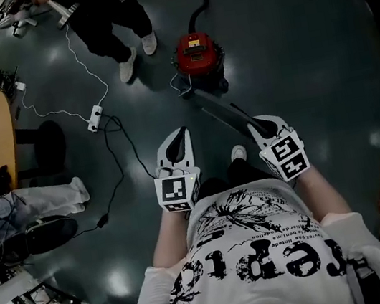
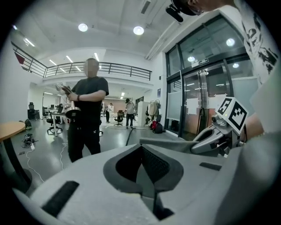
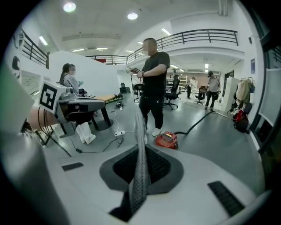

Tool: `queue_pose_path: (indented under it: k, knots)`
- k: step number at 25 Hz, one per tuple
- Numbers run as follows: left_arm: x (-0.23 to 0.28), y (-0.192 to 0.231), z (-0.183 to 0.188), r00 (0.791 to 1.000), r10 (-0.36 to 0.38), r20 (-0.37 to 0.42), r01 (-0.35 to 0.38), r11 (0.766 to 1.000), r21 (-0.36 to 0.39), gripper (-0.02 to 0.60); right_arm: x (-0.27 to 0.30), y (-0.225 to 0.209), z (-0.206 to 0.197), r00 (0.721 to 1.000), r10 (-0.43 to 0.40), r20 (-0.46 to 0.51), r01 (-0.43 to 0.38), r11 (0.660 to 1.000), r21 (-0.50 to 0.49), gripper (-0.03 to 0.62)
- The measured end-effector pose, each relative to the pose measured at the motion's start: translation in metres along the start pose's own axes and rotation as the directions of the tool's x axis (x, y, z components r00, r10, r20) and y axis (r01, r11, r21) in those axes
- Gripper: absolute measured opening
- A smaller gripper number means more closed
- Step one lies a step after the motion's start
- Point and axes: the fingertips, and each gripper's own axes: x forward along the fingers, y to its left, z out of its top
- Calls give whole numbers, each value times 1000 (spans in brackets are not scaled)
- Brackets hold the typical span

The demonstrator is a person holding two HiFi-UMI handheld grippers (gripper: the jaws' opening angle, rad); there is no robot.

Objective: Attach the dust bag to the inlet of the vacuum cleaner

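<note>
Pinching the grey dust bag (image 3: 140, 145) edge-on between the fingers of the right gripper (image 1: 254, 126), holding the left gripper (image 1: 182, 134) with fingers pressed together and empty, standing near the red vacuum cleaner (image 1: 196, 53) on the dark floor (image 1: 294, 42) ahead.

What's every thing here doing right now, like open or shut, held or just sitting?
Left claw: shut, empty.
Right claw: shut on the thin grey dust bag.
Thin grey dust bag: held up in the air, not on the vacuum yet.
Red round vacuum cleaner: standing upright on the floor.
Black hose: lying on the floor, running to the vacuum.
White power strip: on the floor, cables plugged in.
</note>
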Motion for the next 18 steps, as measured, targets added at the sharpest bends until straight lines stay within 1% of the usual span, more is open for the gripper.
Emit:
queue_pose_path:
  k: [2, 4, 9, 12, 15, 18]
  knots:
    - [34, 10, 6, 1000, 15, -1, -15, 1000, -3, 3, 18, -24, 10, 1000, 17, -13, -17, 999, -31, 26]
    - [63, 20, 8, 1000, 21, -21, -21, 1000, 2, 3, 36, -42, 18, 999, 30, -37, -32, 998, -49, 26]
    - [125, 50, -9, 996, 1, -92, -4, 999, -34, 3, 80, -76, 19, 992, 53, -113, -57, 998, -35, 26]
    - [161, 65, -32, 990, -29, -140, 21, 998, -59, 3, 108, -90, 14, 986, 74, -152, -79, 997, -26, 26]
    - [189, 80, -57, 982, -65, -175, 56, 997, -57, 3, 137, -95, 4, 981, 107, -163, -112, 994, -21, 26]
    - [213, 99, -93, 981, -57, -184, 51, 998, -39, 3, 177, -99, -23, 976, 142, -166, -147, 989, -23, 26]
